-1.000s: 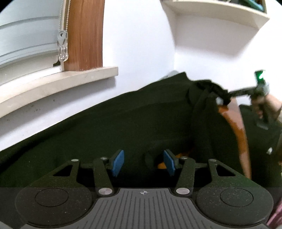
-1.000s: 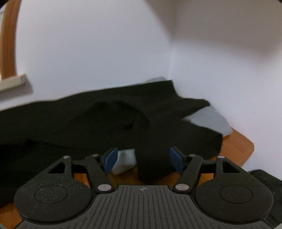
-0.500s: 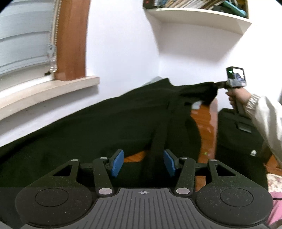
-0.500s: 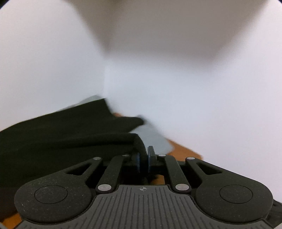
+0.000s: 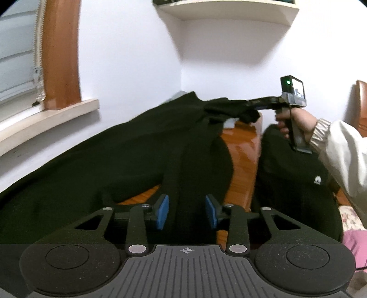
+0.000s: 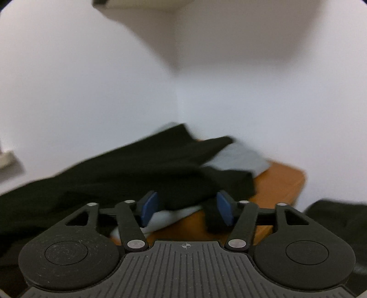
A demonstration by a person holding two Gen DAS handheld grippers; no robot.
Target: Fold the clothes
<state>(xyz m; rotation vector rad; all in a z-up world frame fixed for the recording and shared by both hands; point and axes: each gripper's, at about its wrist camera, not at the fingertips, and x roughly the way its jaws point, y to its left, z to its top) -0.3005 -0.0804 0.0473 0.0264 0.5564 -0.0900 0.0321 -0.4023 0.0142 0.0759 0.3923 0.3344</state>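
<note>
Here, notes by item.

Black garment (image 5: pixel 96 160): spread wide over the wooden table (image 5: pixel 243 149), running from the near left up to the far corner where the two white walls meet. A long strip of it, a sleeve or leg, I cannot tell which, trails toward the left wrist camera.

Left tool (image 5: pixel 187 212): jaws closing, blue pads still apart. The dark strip lies between them; the pads do not look pressed onto it.

Right tool (image 6: pixel 187 208): jaws opening. A bunched fold of the black garment (image 6: pixel 174 181) sits between the blue pads and droops down beside the right-hand pad; no firm pinch visible. Picture is blurred.

Right tool, from the left wrist view (image 5: pixel 259 104): its tips meet the far bunched end of the garment, near the table's far edge. Contact unclear from here.

Right hand (image 5: pixel 291 119): wrapped on the handle, with a pale sleeve (image 5: pixel 339 149) and ribbed cuff behind it.

Grey cloth (image 6: pixel 240 158): under the black garment at the far corner, partly covered.

Black bag (image 5: pixel 296 181): just right of the table, small white logo on it.

Window sill (image 5: pixel 48 119): left of the table, with a wooden frame (image 5: pixel 60 52) and blinds above it.

Wall shelf (image 5: pixel 229 10): high above the corner.
</note>
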